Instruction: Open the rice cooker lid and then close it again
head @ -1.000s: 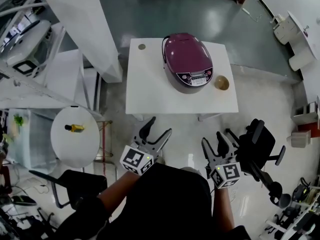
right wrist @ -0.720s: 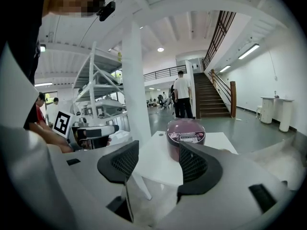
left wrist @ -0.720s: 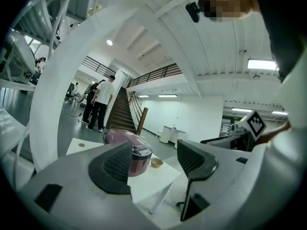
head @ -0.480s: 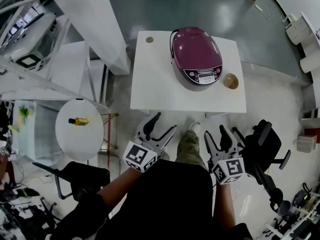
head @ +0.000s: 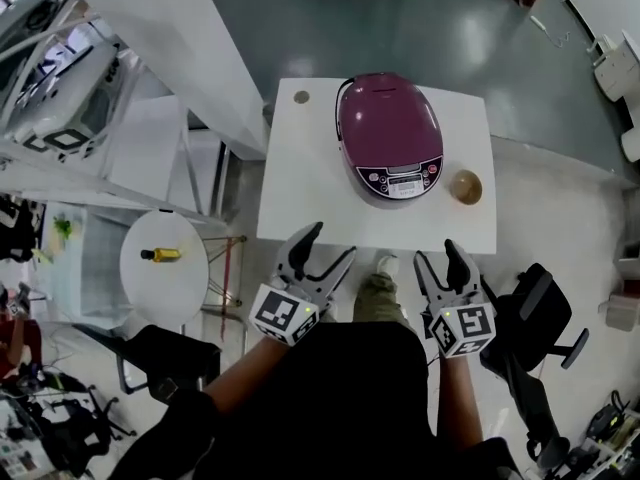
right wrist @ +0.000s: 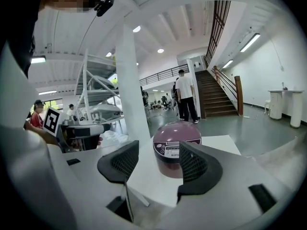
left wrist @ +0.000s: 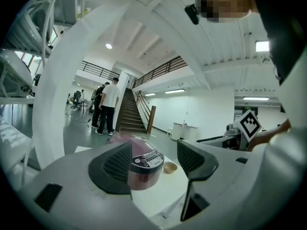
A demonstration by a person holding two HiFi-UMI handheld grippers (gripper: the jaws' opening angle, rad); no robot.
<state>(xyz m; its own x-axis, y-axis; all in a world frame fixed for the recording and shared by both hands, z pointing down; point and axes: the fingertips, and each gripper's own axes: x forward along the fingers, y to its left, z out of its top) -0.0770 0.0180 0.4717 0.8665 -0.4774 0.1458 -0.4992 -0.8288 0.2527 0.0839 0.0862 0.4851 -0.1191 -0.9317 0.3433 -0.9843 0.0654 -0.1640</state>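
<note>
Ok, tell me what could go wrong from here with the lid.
1. The bowl sits close by the cooker's front right, so the right gripper, reaching in, might knock it.
2. The control panel faces the person; a jaw could press a button instead of freeing the lid.
3. Both grippers are open and away from the cooker; if the left gripper does not steady it, it may slide on the table when pushed.
</note>
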